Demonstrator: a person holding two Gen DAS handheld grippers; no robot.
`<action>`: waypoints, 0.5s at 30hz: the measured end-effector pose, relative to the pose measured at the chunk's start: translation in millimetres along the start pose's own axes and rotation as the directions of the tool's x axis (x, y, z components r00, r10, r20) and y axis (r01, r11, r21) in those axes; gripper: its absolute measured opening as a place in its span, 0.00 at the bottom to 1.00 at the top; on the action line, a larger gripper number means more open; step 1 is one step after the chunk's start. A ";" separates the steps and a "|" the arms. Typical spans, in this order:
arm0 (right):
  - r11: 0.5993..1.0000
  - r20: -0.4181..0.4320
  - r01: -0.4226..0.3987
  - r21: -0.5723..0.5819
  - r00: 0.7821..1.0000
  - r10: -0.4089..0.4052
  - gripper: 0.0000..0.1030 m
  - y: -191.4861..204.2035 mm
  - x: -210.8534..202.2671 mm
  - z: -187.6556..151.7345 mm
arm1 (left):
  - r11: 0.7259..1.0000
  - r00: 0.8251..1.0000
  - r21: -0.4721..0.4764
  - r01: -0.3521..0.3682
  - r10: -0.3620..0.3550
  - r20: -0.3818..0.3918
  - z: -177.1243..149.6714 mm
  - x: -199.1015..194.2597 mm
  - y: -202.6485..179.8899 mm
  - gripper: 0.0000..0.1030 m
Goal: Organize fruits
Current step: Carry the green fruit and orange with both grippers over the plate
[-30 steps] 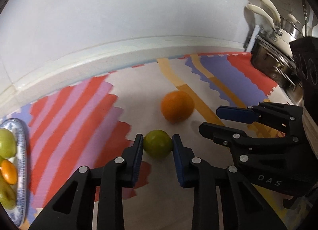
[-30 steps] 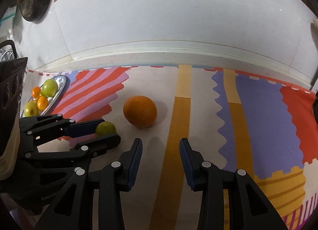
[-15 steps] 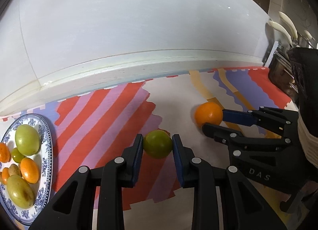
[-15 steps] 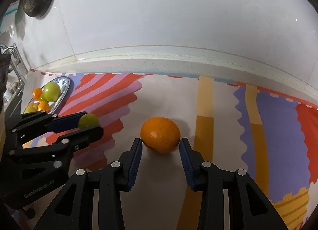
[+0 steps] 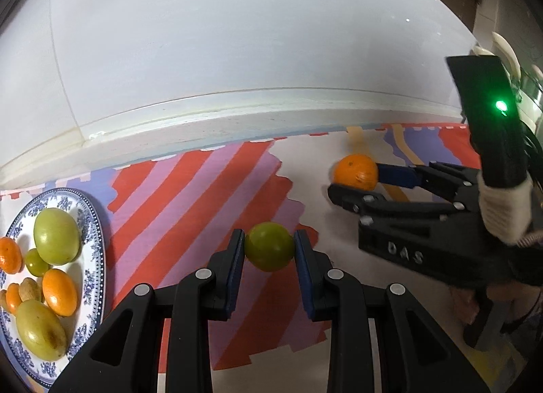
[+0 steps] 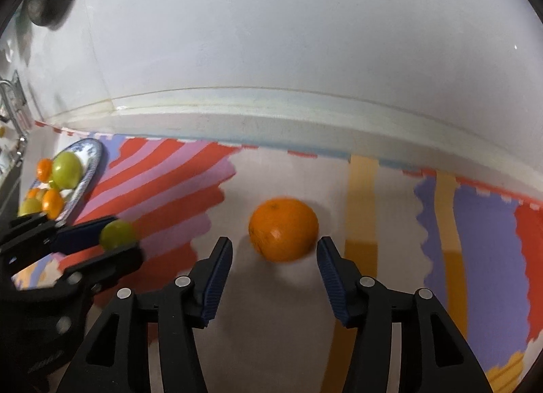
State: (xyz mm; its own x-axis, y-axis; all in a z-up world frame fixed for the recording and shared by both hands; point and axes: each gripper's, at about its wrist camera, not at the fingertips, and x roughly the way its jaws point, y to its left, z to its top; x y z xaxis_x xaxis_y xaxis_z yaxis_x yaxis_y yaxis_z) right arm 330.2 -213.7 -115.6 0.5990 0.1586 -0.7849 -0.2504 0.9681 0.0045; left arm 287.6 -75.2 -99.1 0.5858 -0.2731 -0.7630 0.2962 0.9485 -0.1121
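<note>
1. The left gripper (image 5: 269, 254) is closed on a small round green fruit (image 5: 269, 246); both blue pads are seen pressed against its sides, and the fruit sits at the fingertips, raised off the striped foam mat (image 5: 190, 196). No clear long axis is shown by the fruit; it is near spherical, and no stem end can be made out.
2. In the right wrist view the same green fruit (image 6: 117, 233) is blurred and partly hidden by the lower finger of the left gripper (image 6: 112, 240).
3. The right gripper (image 6: 275, 254) is spread wide, with nothing gripped. A round orange (image 6: 283, 229) lies on the mat between the fingertips and slightly beyond them; a gap is seen at the left pad, while contact at the right pad cannot be judged. The orange is slightly flattened and blurred; its stem end cannot be made out.
4. From the left wrist view the orange (image 5: 355, 171) is seen at the tips of the right gripper (image 5: 353, 179), its lower edge hidden by the near finger.
5. Farther left, a blue-and-white patterned plate (image 5: 91, 223) is seen on the mat, loaded with green and orange fruits; it is cut off by the frame edge.
6. At the back, the mat is bounded by a white wall (image 5: 237, 53).
</note>
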 end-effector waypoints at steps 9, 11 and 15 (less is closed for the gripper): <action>1.000 0.023 -0.002 -0.025 1.000 0.003 0.42 14.3 -0.4 5.3 | 1.000 1.000 -0.018 -0.010 0.010 0.016 2.4 -6.2 10.4 0.29; 0.999 0.038 0.004 -0.032 0.999 -0.002 0.42 17.4 -6.0 4.2 | 1.000 1.000 -0.019 -0.006 0.007 0.023 3.1 -8.8 10.6 0.29; 1.000 0.057 -0.008 -0.028 0.998 0.010 0.42 20.2 -20.4 2.8 | 1.000 0.999 -0.017 -0.001 0.002 0.039 3.7 -17.2 9.1 0.29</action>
State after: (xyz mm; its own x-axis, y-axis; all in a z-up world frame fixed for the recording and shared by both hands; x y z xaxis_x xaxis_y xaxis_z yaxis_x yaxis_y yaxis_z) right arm 315.1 -196.8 -97.8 0.6391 0.1791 -0.7480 -0.2769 0.9609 -0.0064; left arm 283.0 -62.5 -84.6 0.6151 -0.2773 -0.7381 0.2822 0.9515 -0.1223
